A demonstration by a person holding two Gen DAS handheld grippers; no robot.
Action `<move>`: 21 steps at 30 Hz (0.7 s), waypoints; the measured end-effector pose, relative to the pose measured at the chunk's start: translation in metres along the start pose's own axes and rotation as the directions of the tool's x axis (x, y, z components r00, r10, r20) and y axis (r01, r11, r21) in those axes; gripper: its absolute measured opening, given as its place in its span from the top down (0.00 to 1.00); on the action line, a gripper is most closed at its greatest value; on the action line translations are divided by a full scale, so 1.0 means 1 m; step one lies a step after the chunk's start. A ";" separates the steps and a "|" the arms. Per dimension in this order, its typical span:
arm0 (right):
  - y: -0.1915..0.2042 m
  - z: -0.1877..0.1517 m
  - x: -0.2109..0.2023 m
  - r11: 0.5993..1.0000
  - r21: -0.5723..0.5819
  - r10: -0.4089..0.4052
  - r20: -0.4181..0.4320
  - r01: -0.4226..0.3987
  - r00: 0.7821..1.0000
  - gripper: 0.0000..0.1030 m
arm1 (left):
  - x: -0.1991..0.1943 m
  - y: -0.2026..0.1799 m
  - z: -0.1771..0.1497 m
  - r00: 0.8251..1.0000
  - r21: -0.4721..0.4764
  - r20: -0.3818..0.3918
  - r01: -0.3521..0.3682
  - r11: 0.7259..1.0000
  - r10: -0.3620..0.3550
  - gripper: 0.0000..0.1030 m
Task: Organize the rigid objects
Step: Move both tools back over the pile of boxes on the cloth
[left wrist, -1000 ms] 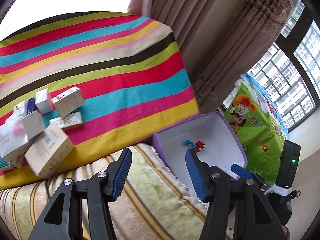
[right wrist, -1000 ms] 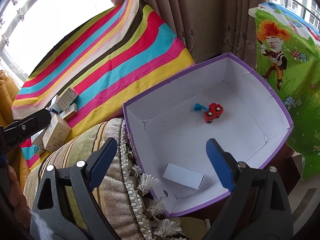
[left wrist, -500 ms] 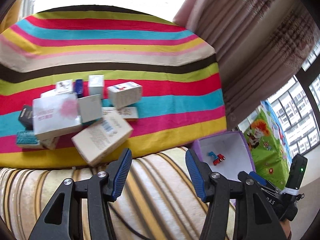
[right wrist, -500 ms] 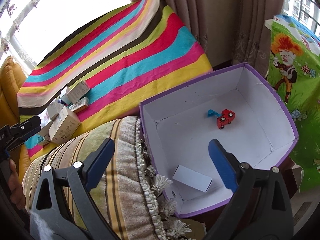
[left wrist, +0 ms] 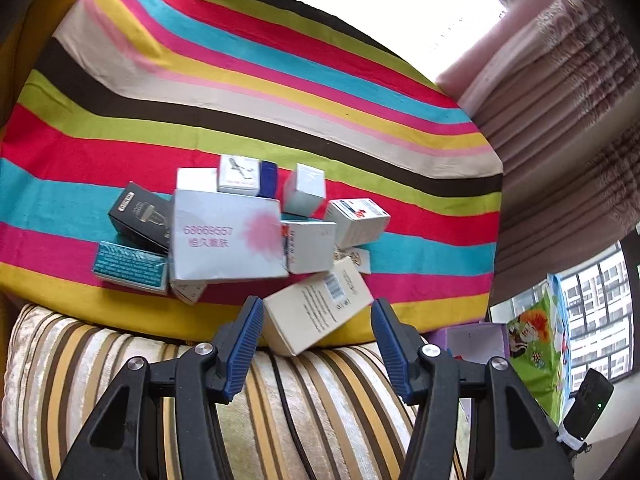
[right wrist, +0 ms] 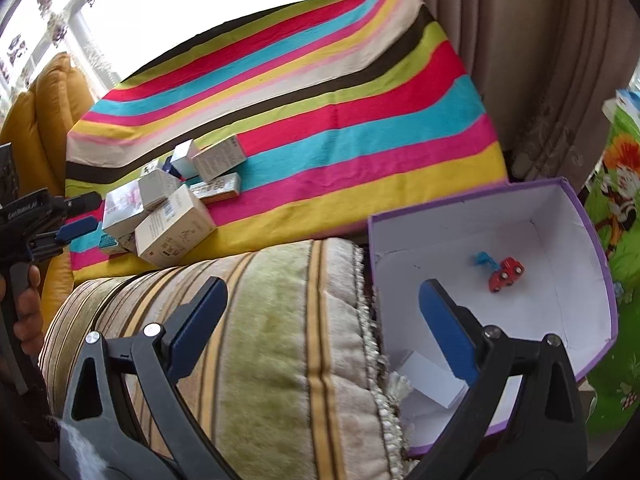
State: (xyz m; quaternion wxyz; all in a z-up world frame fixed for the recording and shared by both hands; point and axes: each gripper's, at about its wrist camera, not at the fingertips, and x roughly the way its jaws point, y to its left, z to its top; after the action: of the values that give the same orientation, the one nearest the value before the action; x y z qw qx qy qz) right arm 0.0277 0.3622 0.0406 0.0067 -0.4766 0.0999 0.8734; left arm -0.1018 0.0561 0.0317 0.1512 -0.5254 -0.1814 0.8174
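Over the striped cushion (left wrist: pixel 328 408), your left tongs (left wrist: pixel 316 332) hang released before the cream box (left wrist: pixel 316 312) heading the pile, while your right tongs (right wrist: pixel 320 312), empty, widen beside the purple bin (right wrist: pixel 592 248) awaiting boxes.

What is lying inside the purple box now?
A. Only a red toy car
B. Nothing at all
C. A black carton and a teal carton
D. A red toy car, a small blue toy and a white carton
D: in the right wrist view the purple box holds a red toy car, a small blue toy beside it, and a white carton near the front wall.
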 end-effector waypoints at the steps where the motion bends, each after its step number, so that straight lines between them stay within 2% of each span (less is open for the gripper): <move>1: 0.005 0.002 0.003 1.000 -0.015 0.005 -0.005 -0.005 1.000 0.05 | 0.001 0.002 0.001 1.000 -0.005 -0.003 -0.003 1.000 0.003 0.45; 5: 0.023 0.008 0.013 0.998 -0.059 0.029 -0.023 -0.030 0.999 0.05 | 0.001 0.011 0.006 1.000 -0.022 -0.007 -0.003 1.000 0.002 0.45; 9: 0.042 0.018 0.019 0.994 -0.094 0.064 -0.004 -0.064 0.998 0.05 | -0.002 0.020 0.011 0.999 -0.043 0.013 -0.034 0.999 0.035 0.45; 18: 0.093 0.042 0.040 0.977 -0.173 0.125 0.013 -0.121 0.992 0.05 | -0.004 0.061 0.025 0.997 -0.115 0.030 -0.062 0.991 0.066 0.45; 21: 0.108 0.048 0.050 0.972 -0.194 0.137 0.000 -0.134 0.991 0.05 | 0.003 0.072 0.029 0.998 -0.123 0.015 -0.058 0.991 0.060 0.45</move>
State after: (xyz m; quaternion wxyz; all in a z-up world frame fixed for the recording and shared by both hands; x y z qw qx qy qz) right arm -0.0509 0.2610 0.0425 -0.0986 -0.4610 0.0467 0.8807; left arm -0.1337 -0.0107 0.0076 0.0928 -0.5312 -0.2171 0.8137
